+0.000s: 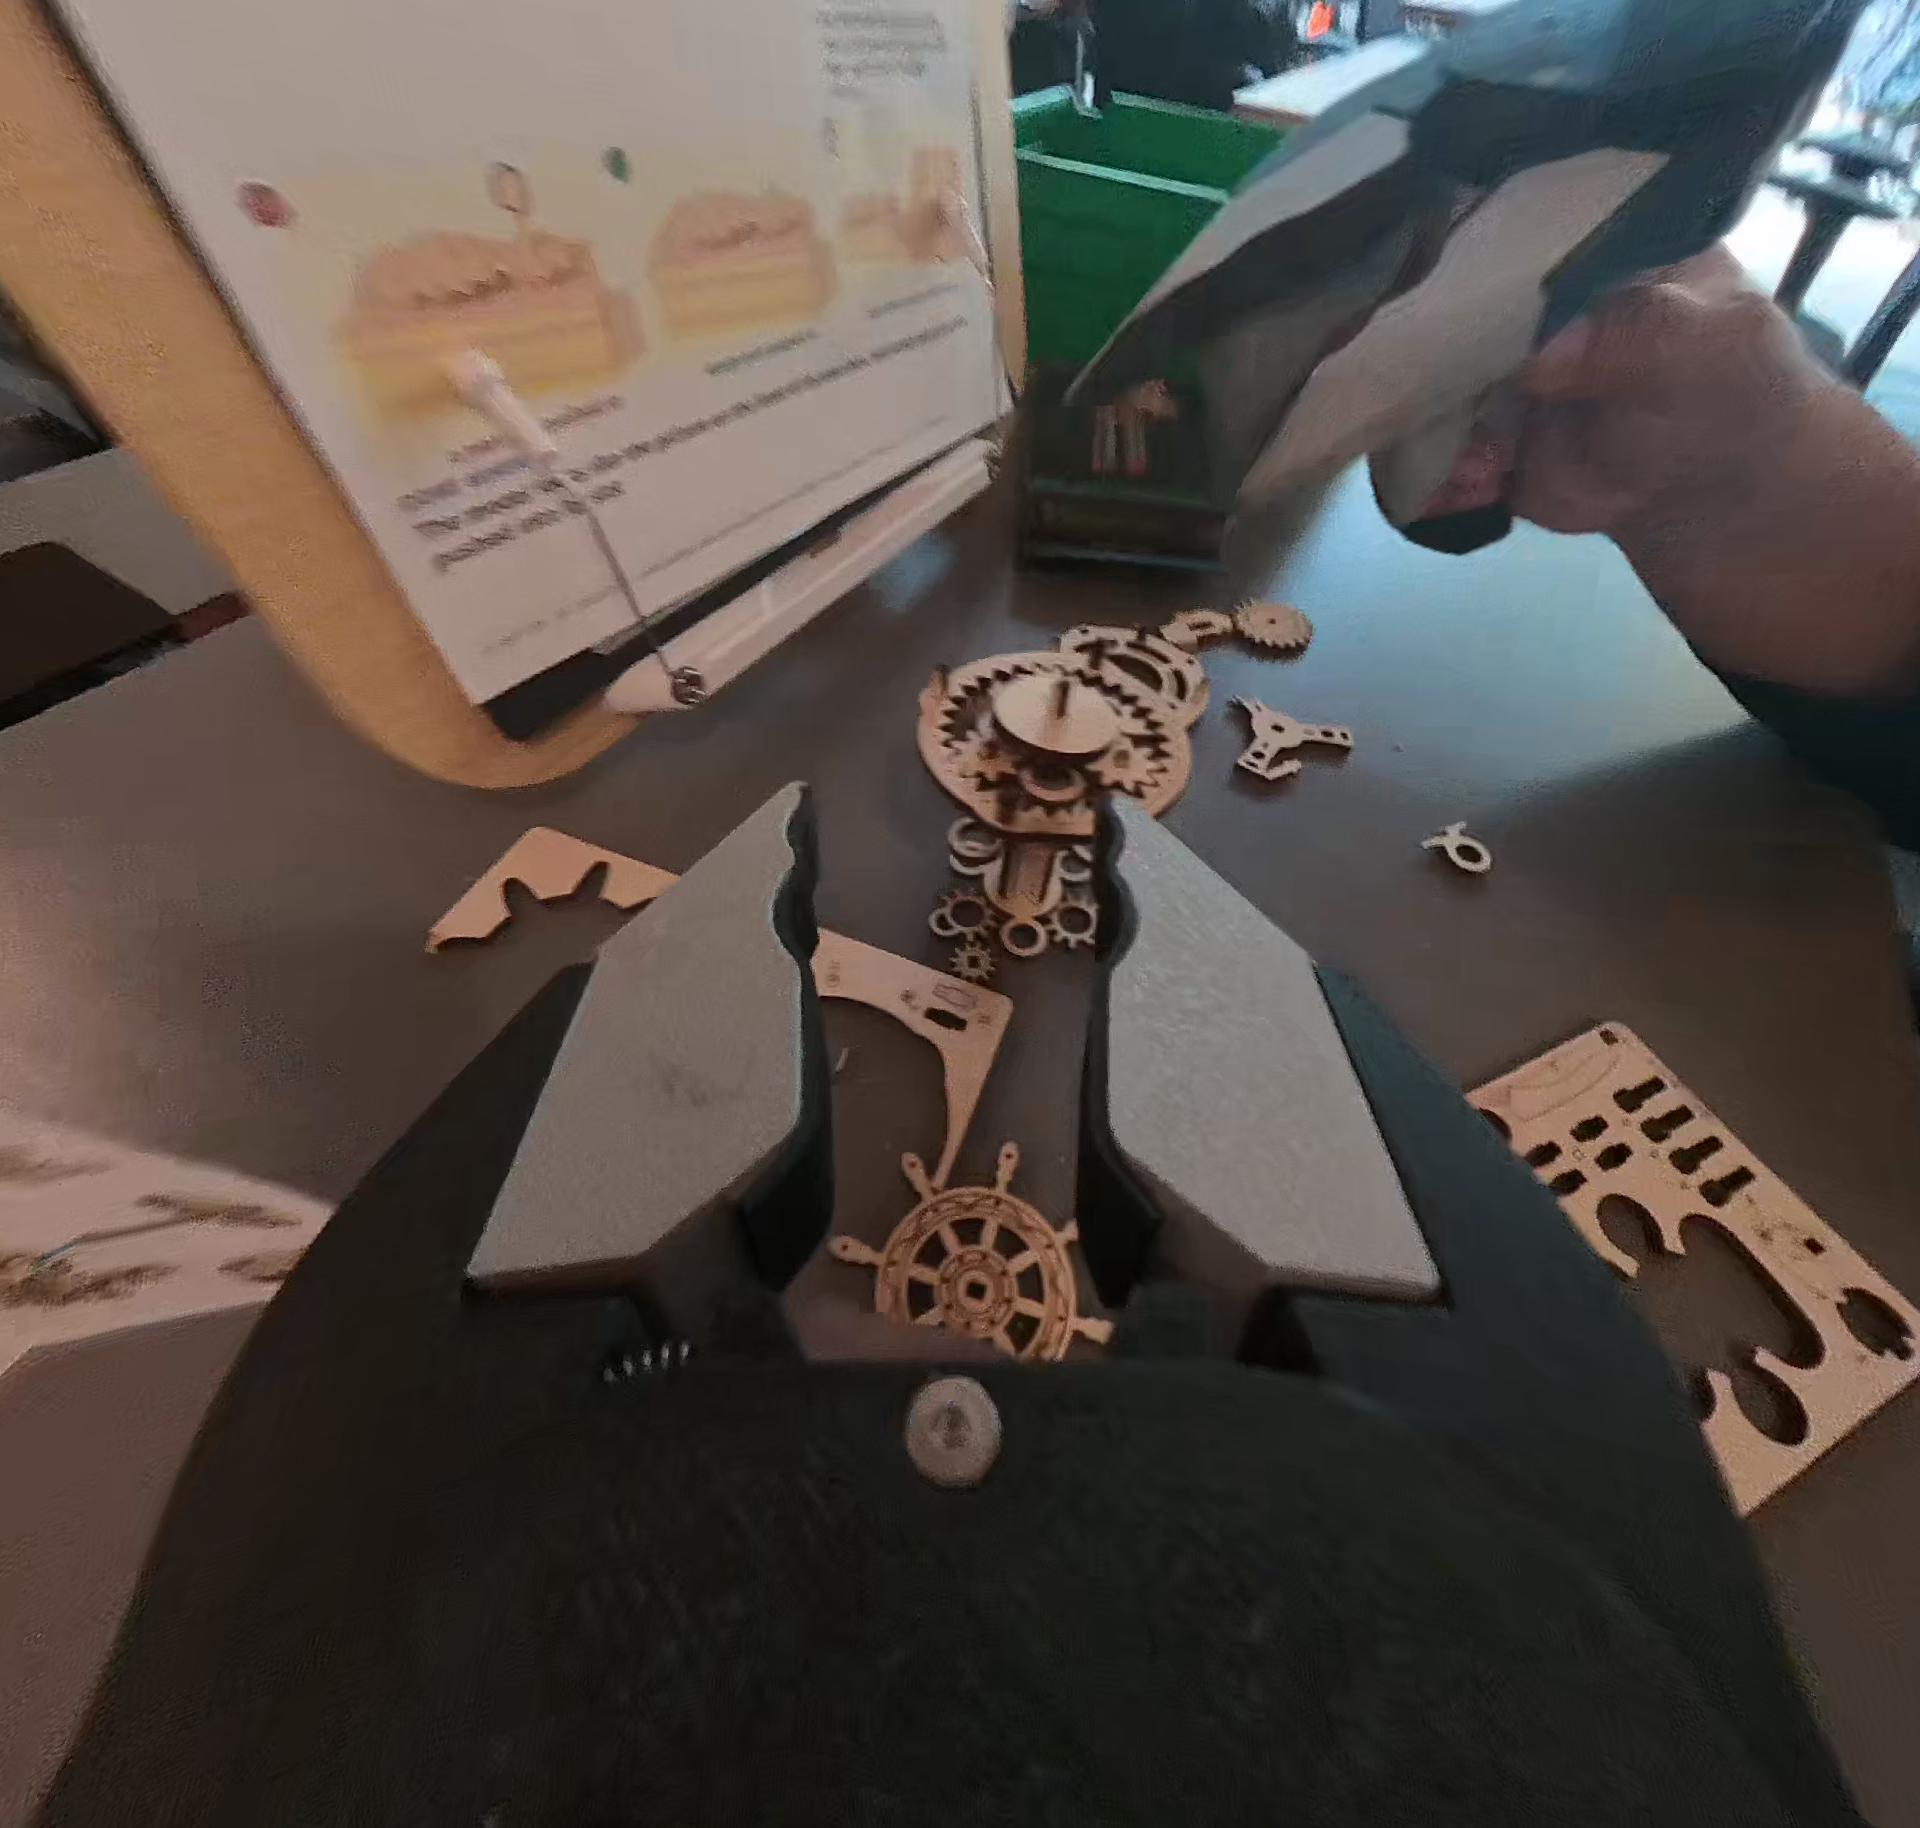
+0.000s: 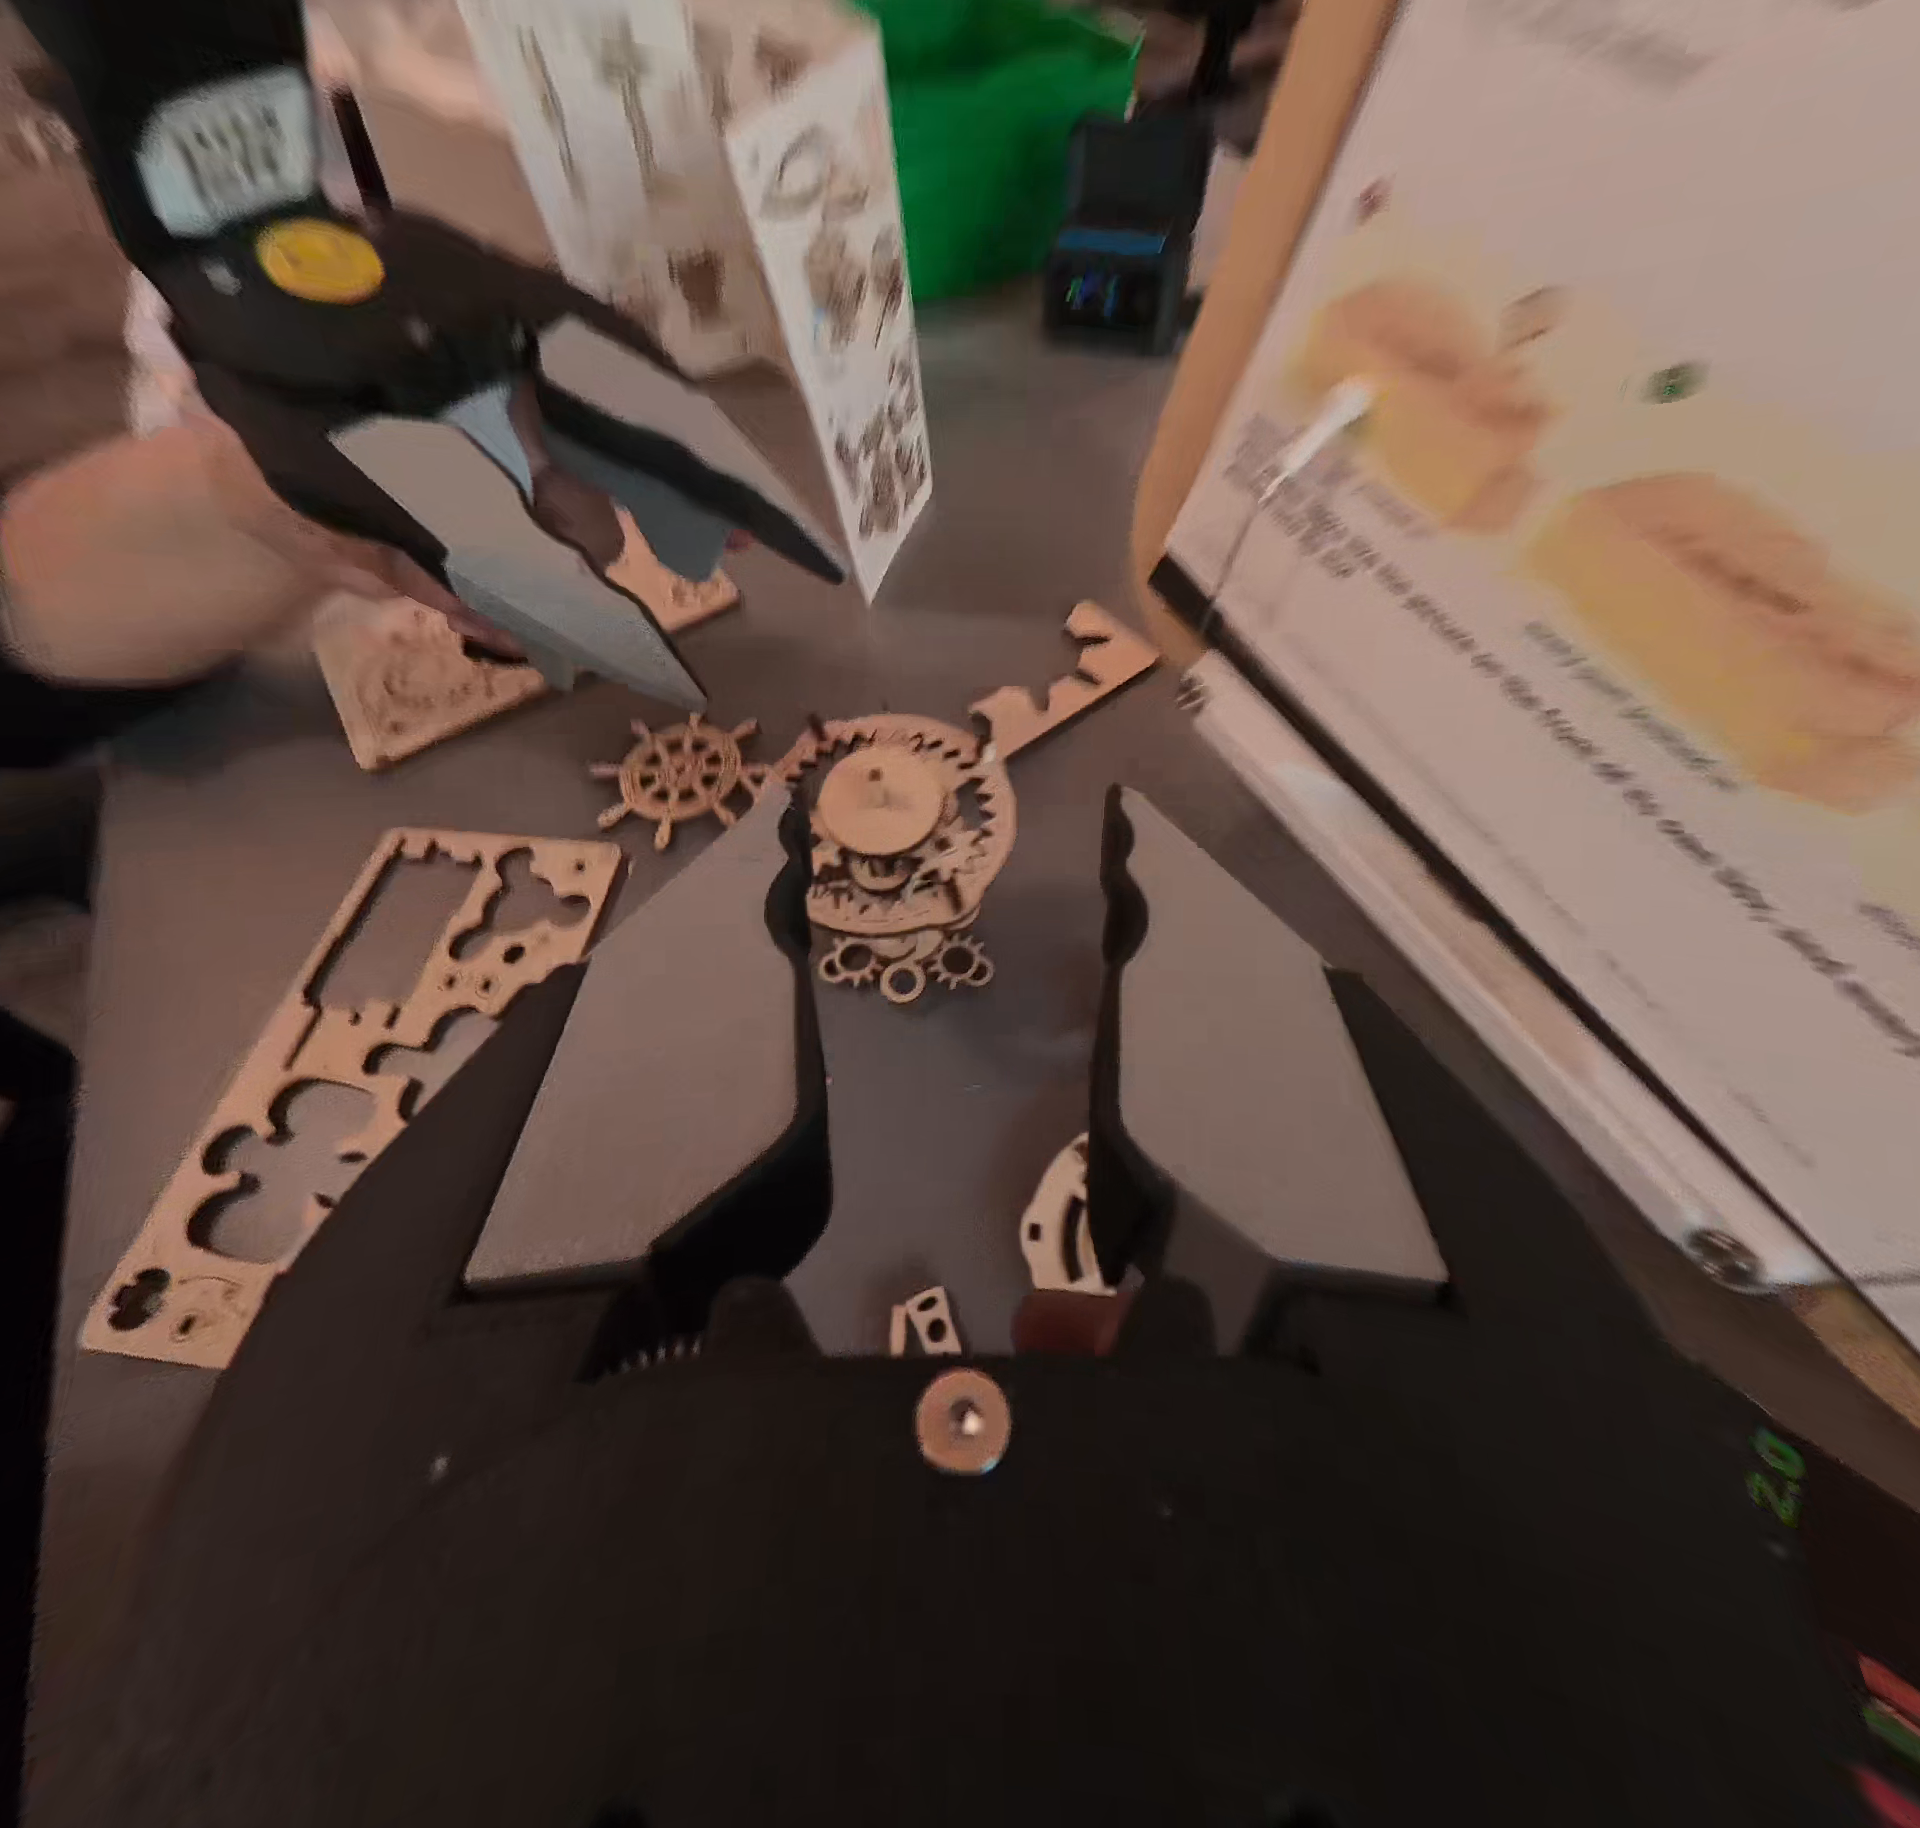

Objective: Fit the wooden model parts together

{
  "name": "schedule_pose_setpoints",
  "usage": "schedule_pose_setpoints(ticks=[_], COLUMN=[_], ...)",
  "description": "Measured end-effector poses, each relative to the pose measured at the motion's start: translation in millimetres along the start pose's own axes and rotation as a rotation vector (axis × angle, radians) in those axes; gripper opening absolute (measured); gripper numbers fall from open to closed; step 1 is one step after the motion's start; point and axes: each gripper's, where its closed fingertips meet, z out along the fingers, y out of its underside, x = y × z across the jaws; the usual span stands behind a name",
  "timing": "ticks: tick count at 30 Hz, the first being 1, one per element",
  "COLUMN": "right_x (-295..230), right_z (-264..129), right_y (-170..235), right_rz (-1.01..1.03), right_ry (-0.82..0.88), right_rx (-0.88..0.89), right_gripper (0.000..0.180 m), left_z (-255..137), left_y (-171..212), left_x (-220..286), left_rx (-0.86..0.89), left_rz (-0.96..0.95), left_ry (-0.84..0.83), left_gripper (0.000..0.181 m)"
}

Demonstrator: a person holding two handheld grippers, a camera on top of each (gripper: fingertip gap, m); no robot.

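both jaws gape wide and empty, the gear assembly (image 1: 1049, 739) (image 2: 899, 843) lying on the table just beyond their tips

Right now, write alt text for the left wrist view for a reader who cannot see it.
The open left gripper hovers empty over a dark table scattered with wooden model parts: a gear assembly just ahead and a ship's wheel between its fingers. An instruction sheet stands propped at left; the right gripper hangs at upper right.
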Motion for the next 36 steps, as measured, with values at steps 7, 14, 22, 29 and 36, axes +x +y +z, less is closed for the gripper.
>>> schedule_pose_setpoints(ticks=[7, 14, 22, 29, 36], right_x=[-21.9, -17.4, -17.9, -18.1, -24.7], right_z=[37.3, 50.0, 50.2, 45.8, 43.6], right_y=[19.5, 30.2, 27.9, 25.0, 23.1], right_rz=[-0.042, -0.009, -0.062, -0.088, -0.021], right_ry=[-0.006, -0.006, 0.014, 0.019, -0.044], right_rx=[-0.133, -0.188, -0.189, -0.168, -0.133], right_gripper=[0.048, 0.035, 0.029, 0.029, 0.029], left_z=[28.1, 37.0, 39.2, 35.5, 27.3], left_y=[15.2, 17.4, 18.0, 9.5, 4.7], left_x=[21.0, 22.4, 23.4, 29.8, 38.5], left_rx=[-0.076, -0.083, -0.098, -0.076, -0.079], left_rz=[0.074, 0.084, 0.128, 0.156, 0.163], left_ry=[0.029, 0.041, 0.024, 0.038, 0.091], left_gripper=[0.056, 0.056, 0.056, 0.063, 0.063])
